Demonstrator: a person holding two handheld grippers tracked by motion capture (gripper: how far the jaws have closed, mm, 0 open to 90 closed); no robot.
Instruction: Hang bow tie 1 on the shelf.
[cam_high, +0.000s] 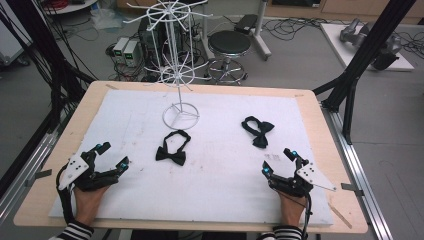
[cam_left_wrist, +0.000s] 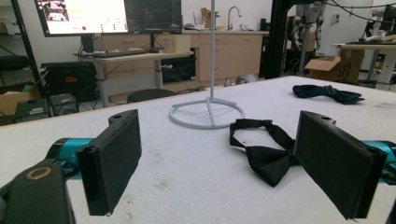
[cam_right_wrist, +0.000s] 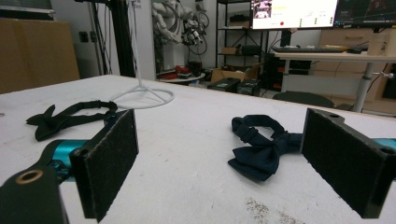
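Observation:
Two bow ties lie flat on the white mat (cam_high: 220, 175). The black bow tie (cam_high: 172, 148) rests near the middle, just in front of the wire rack's ring base; in the left gripper view the black bow tie (cam_left_wrist: 266, 151) lies ahead and to the right. A dark navy bow tie (cam_high: 258, 130) sits further right and shows close ahead in the right gripper view as the navy bow tie (cam_right_wrist: 261, 147). My left gripper (cam_high: 114, 155) is open at the front left, nothing between its jaws. My right gripper (cam_high: 278, 161) stands open at the front right, also empty.
A white wire display rack (cam_high: 176, 60) stands on its ring base (cam_high: 180, 116) at the back middle of the mat. The wooden table edge (cam_high: 320, 125) frames the mat. A stool (cam_high: 229, 46) and cables sit on the floor behind the table.

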